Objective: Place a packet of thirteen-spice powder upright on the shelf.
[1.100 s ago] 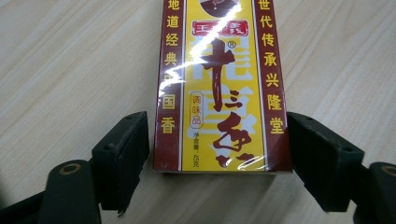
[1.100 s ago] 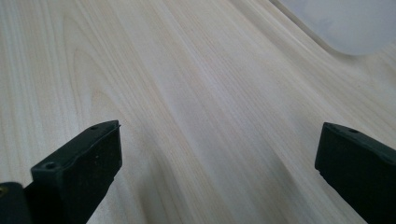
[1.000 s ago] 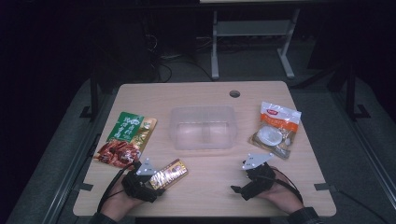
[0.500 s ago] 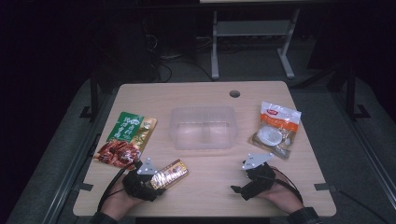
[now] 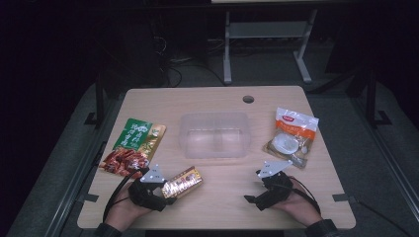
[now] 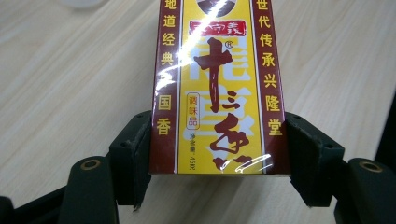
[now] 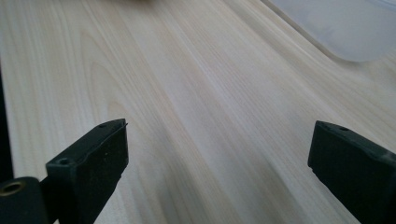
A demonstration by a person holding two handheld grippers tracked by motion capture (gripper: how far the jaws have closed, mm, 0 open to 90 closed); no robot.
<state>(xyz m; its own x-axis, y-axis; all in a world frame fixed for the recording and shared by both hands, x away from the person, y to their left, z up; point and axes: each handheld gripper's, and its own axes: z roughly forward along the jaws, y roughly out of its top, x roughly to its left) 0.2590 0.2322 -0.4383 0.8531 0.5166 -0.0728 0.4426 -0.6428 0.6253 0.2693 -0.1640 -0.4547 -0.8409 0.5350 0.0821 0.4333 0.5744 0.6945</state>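
Snugly, box (image 6: 217, 88) between left tool (image 6: 217, 154) jaws

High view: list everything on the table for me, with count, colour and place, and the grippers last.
Seasoning box: one, yellow and dark red, near left, between the left jaws.
Green packet: one, green and red, left side.
Plastic tub: one, clear, table centre.
White packet: one, white and orange, right side.
Table: one, light wood.
Left gripper: one, black, pads on the box's sides; jaws just closed further.
Right gripper: one, black, open over bare wood.
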